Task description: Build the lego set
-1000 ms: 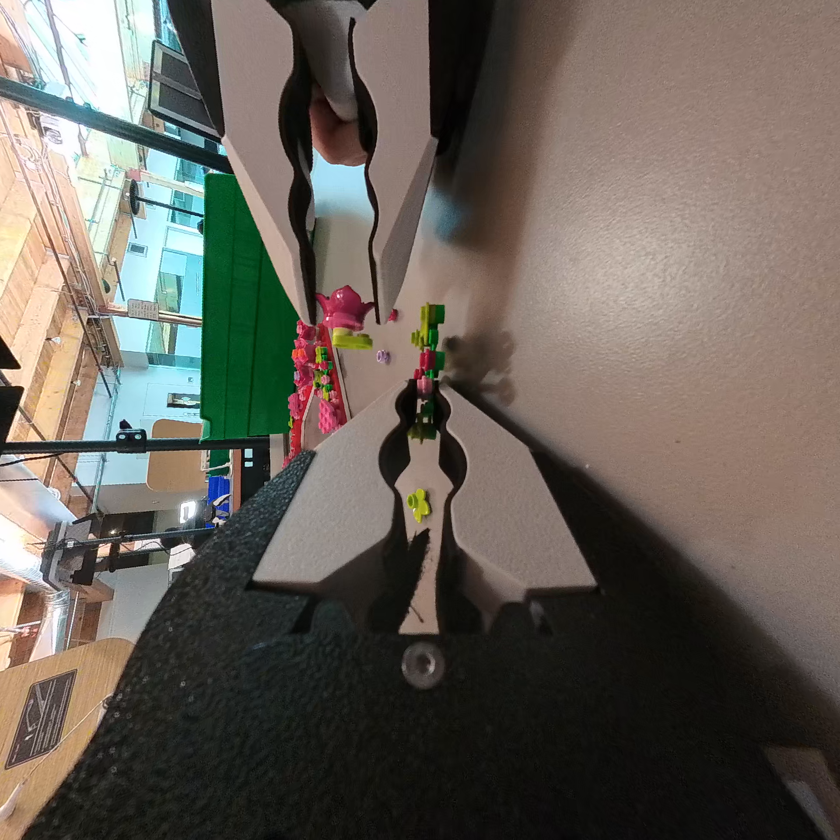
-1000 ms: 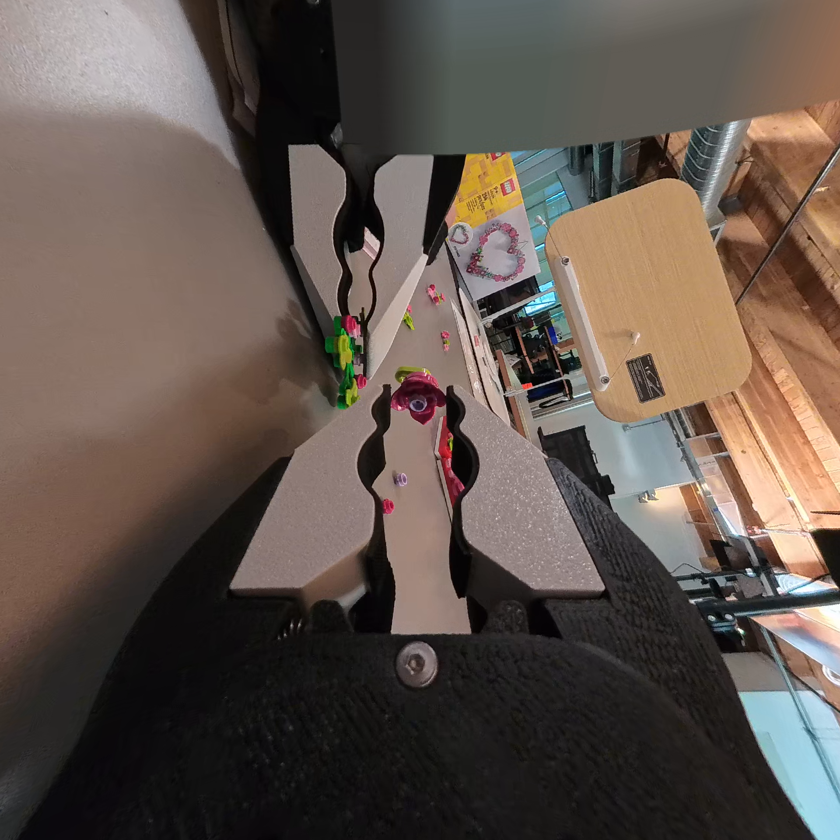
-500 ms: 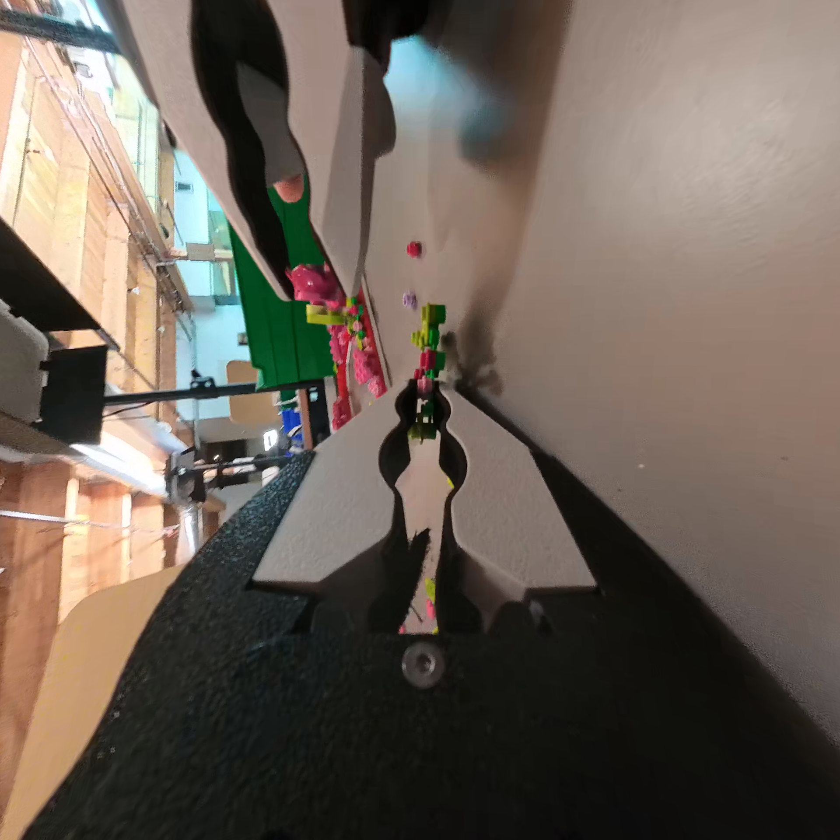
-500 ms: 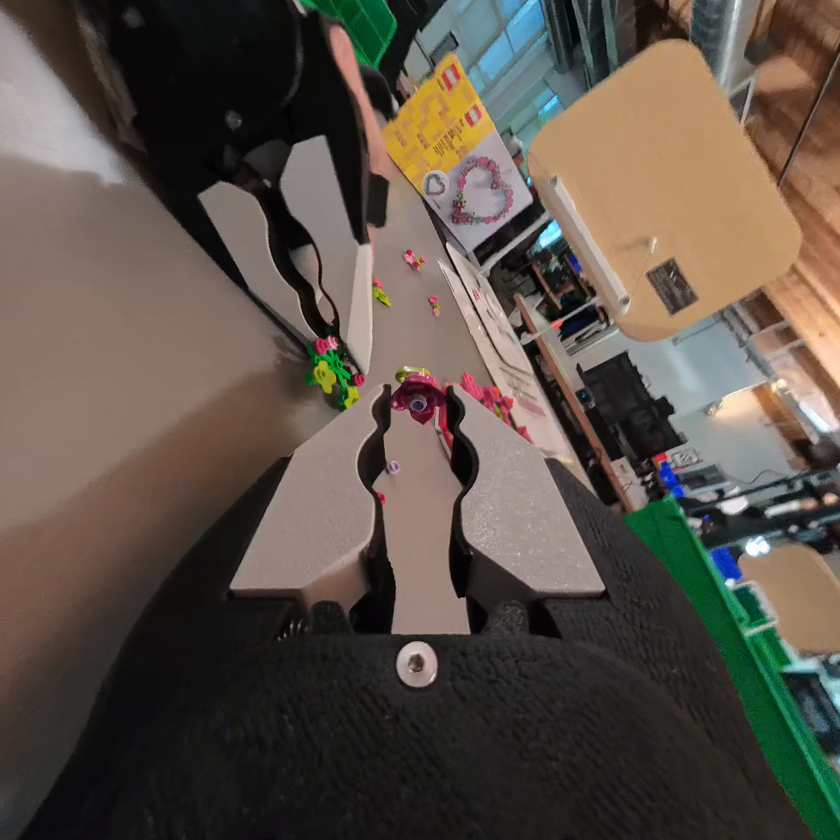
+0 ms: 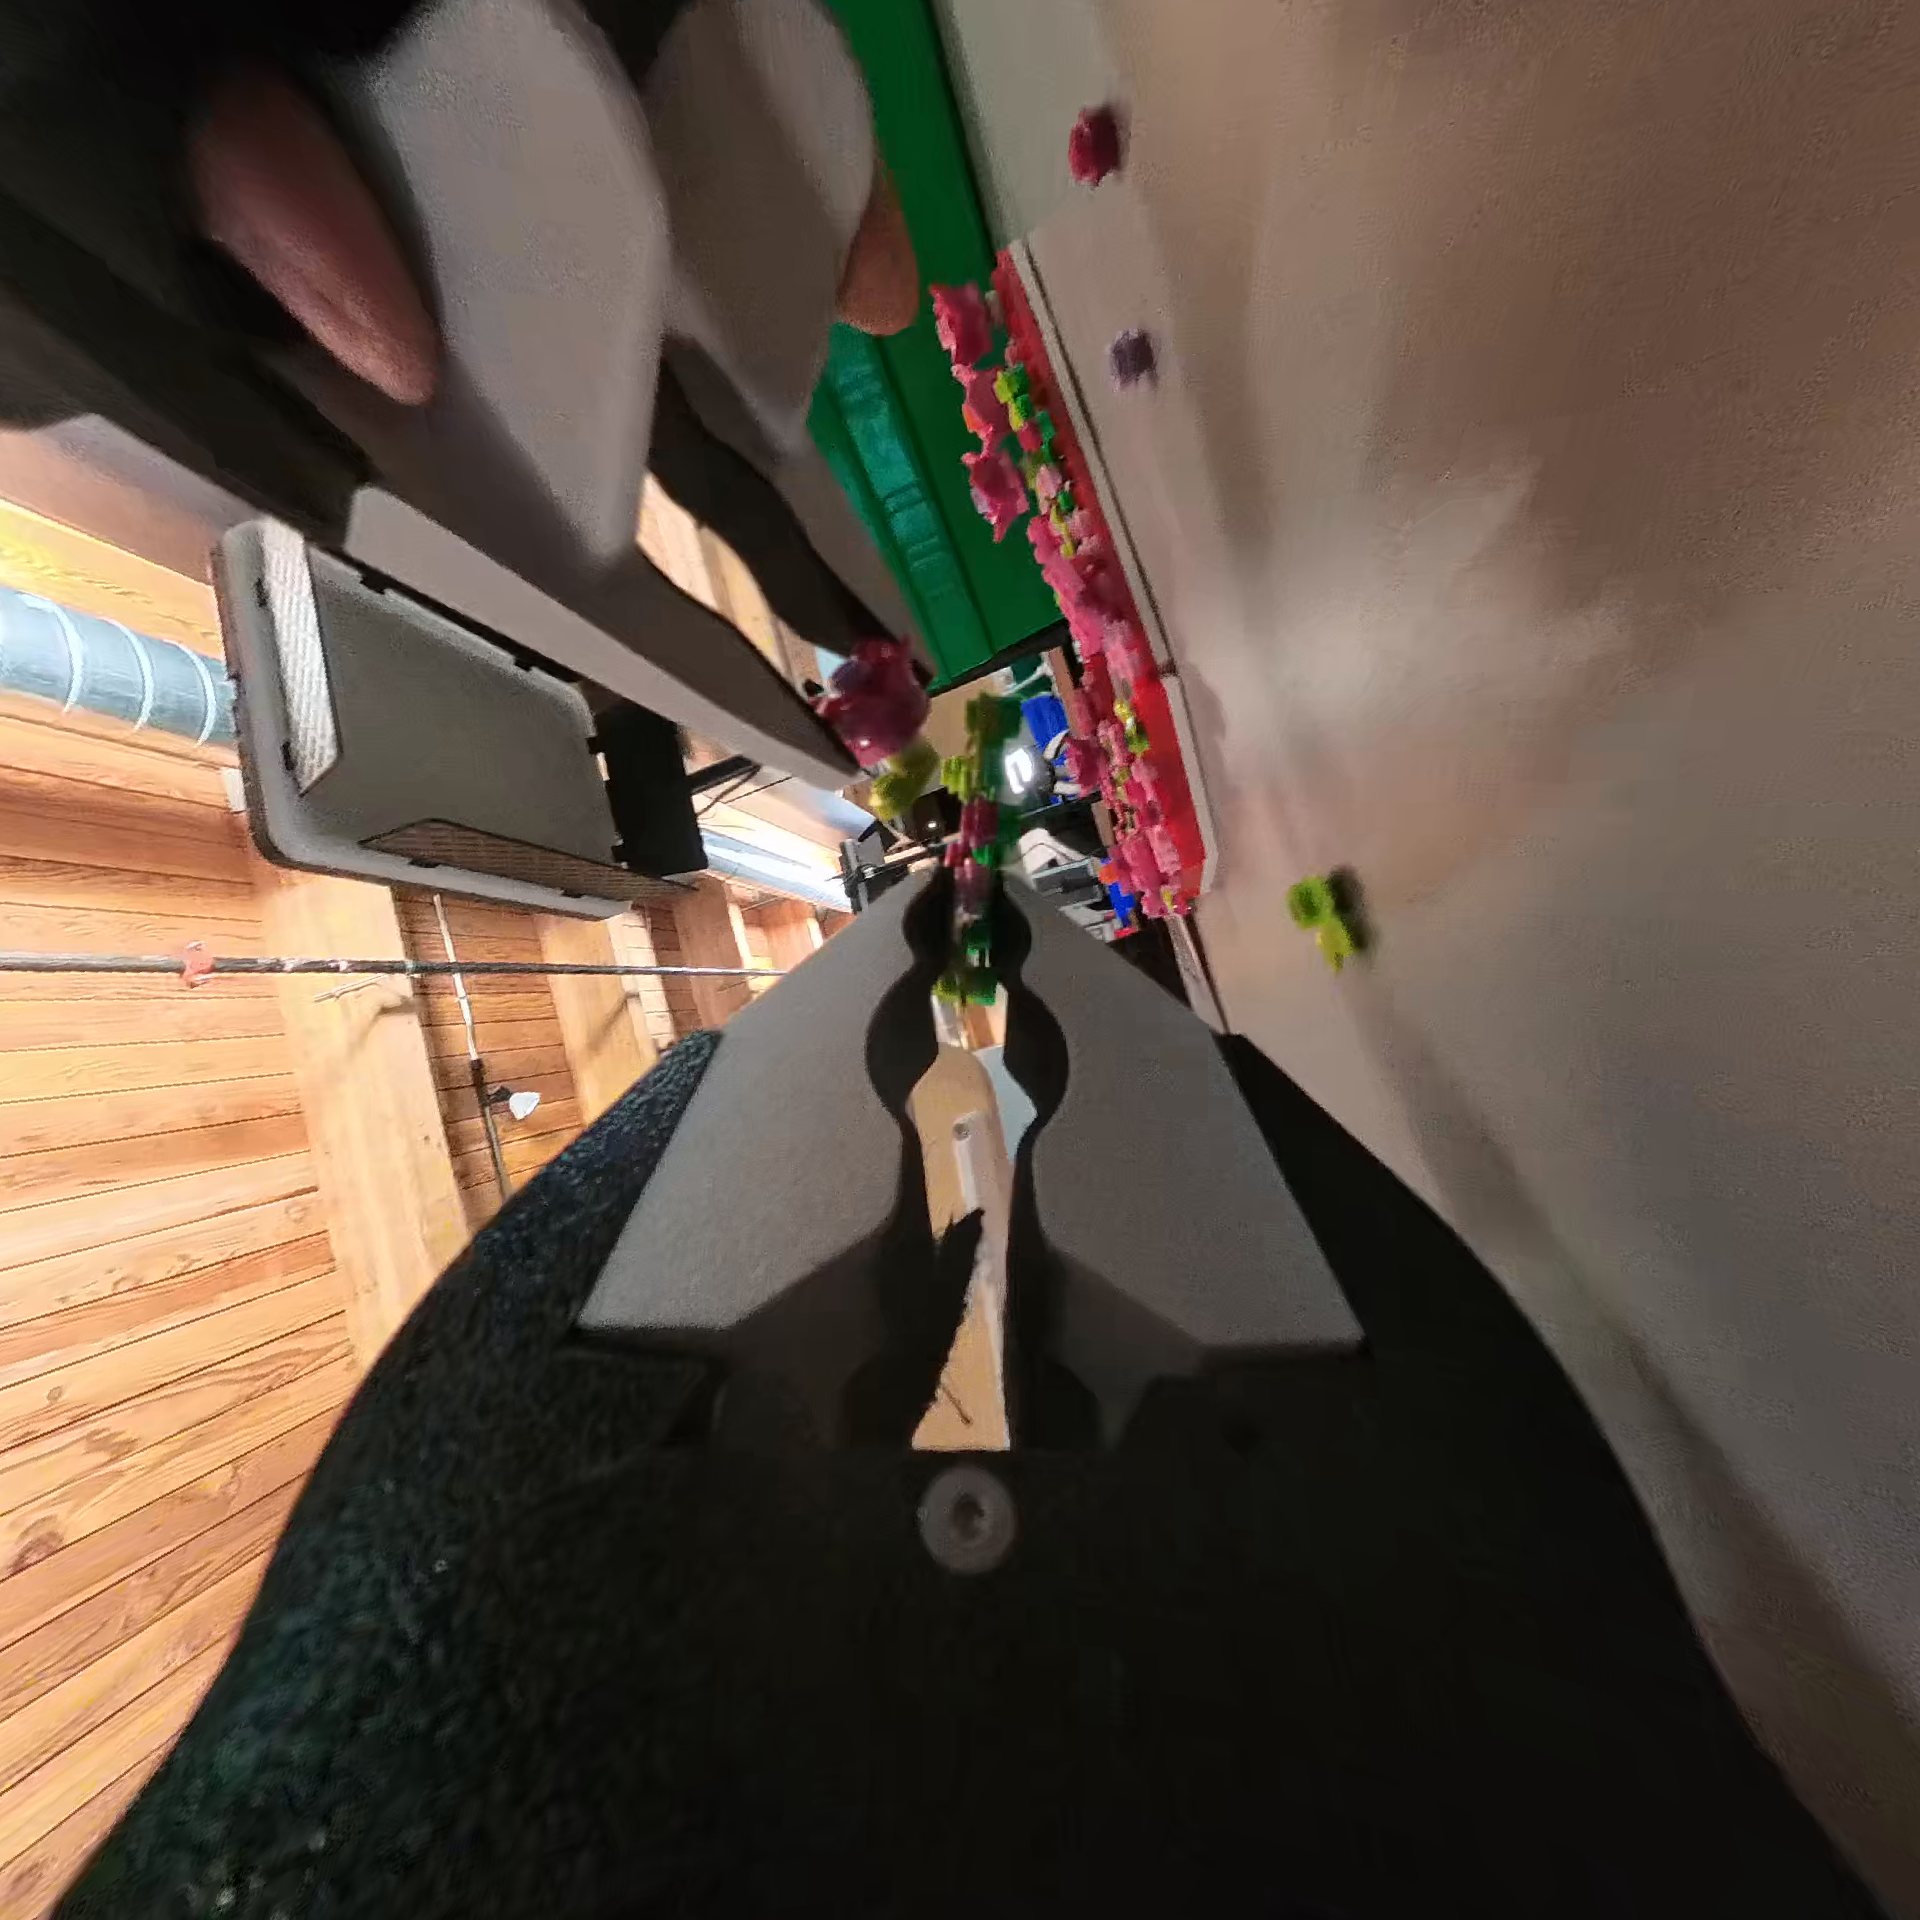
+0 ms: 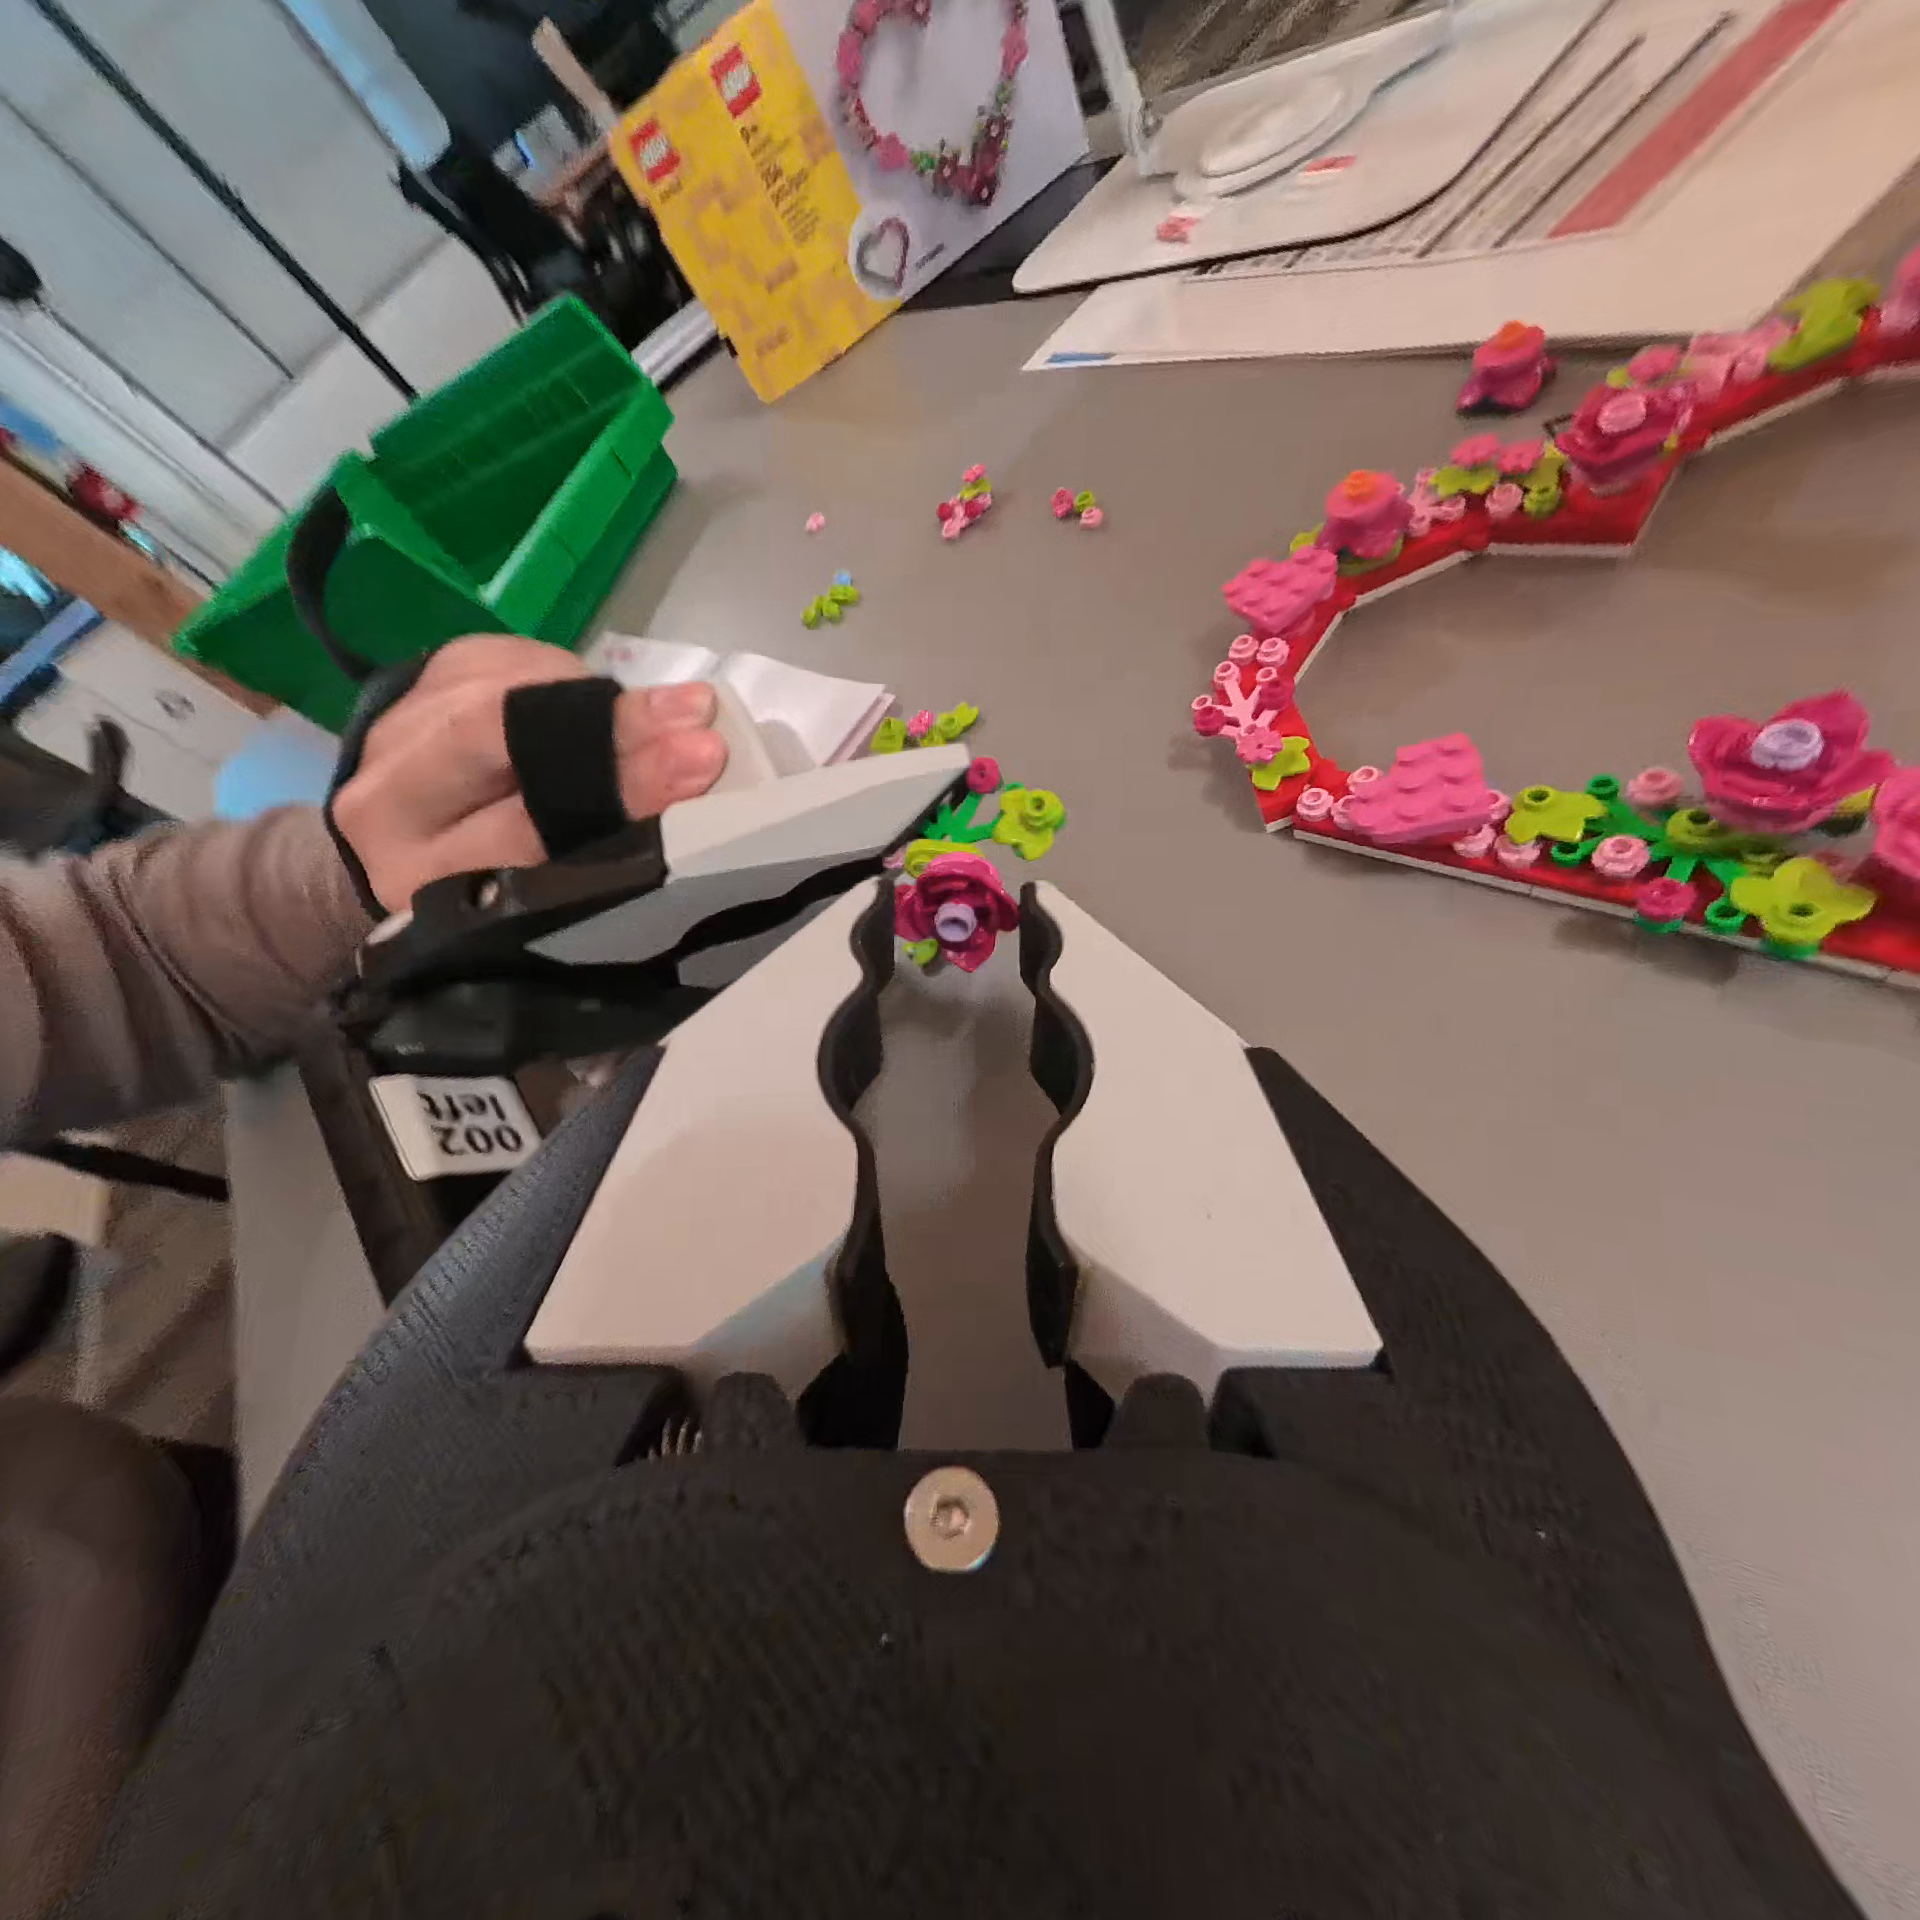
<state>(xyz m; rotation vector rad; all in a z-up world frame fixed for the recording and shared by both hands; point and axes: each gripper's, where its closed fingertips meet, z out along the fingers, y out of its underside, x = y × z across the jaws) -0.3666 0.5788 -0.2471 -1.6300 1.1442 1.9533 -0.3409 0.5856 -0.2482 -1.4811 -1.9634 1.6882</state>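
Observation:
My right gripper (image 6: pixel 956 902) is shut on a magenta rose with a lilac centre (image 6: pixel 956 920), held just above the grey table (image 6: pixel 1351 1143). My left gripper (image 6: pixel 930 816) reaches in from the left, held by a hand, and is shut on a green sprig with lime flowers (image 6: pixel 1003 816). Sprig and rose are very close; I cannot tell if they touch. In the left wrist view the left gripper (image 5: pixel 971 894) grips the sprig (image 5: pixel 971 920), with the rose (image 5: pixel 873 701) just up and left of it. A red heart-shaped frame with pink flowers (image 6: pixel 1558 831) lies to the right.
A green bin (image 6: pixel 468 520) and a yellow and white box (image 6: pixel 810 177) stand at the back left. Paper sheets (image 6: pixel 1455 208) lie at the back right. White folded paper (image 6: pixel 769 686) lies behind the left gripper. Small loose pieces (image 6: pixel 966 509) are scattered behind. Both grippers' tips are close together, under 4 cm apart.
Both grippers have lifted and turned with their pieces still held. The right view now looks down on the table. The rose has come close to the sprig.

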